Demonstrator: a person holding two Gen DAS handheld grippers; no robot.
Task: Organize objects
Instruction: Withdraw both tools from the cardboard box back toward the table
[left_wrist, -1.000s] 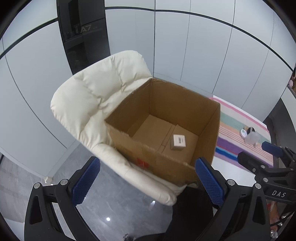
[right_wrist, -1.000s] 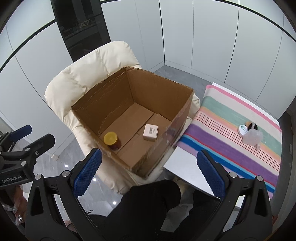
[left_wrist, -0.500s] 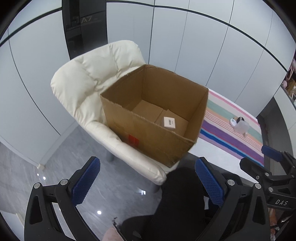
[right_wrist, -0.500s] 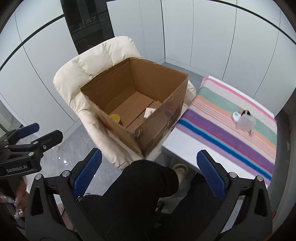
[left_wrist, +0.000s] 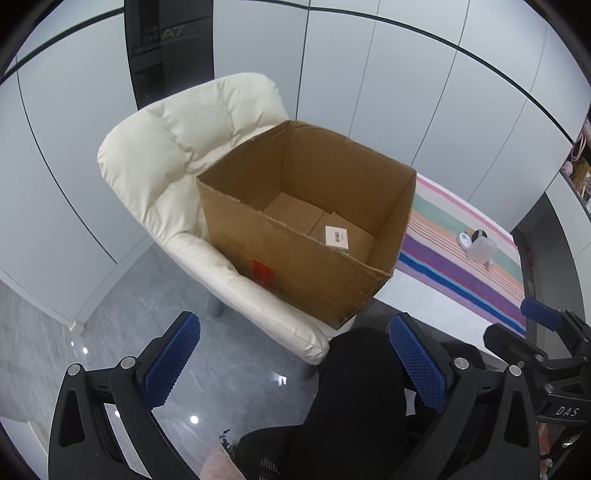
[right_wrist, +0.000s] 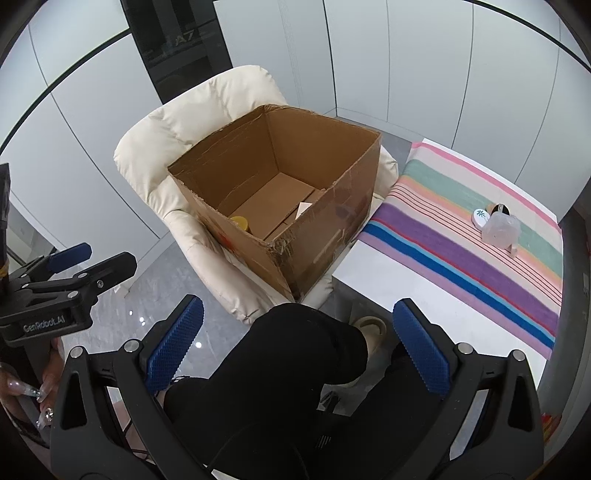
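Cardboard box (left_wrist: 295, 254) sitting on cream armchair (left_wrist: 177, 155), small white carton (left_wrist: 336, 235) lying inside, yellow-lidded jar (right_wrist: 240, 222) at its 9 o'clock, left gripper (left_wrist: 295, 365) and right gripper (right_wrist: 295, 343) hovering spread, gripping nothing, striped cloth (right_wrist: 480, 251) lying at 3 o'clock.

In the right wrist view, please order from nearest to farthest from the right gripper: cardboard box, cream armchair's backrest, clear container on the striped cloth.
1. cardboard box, straight ahead of the right gripper.
2. clear container, far right, on the striped cloth.
3. cream armchair backrest, behind the box.
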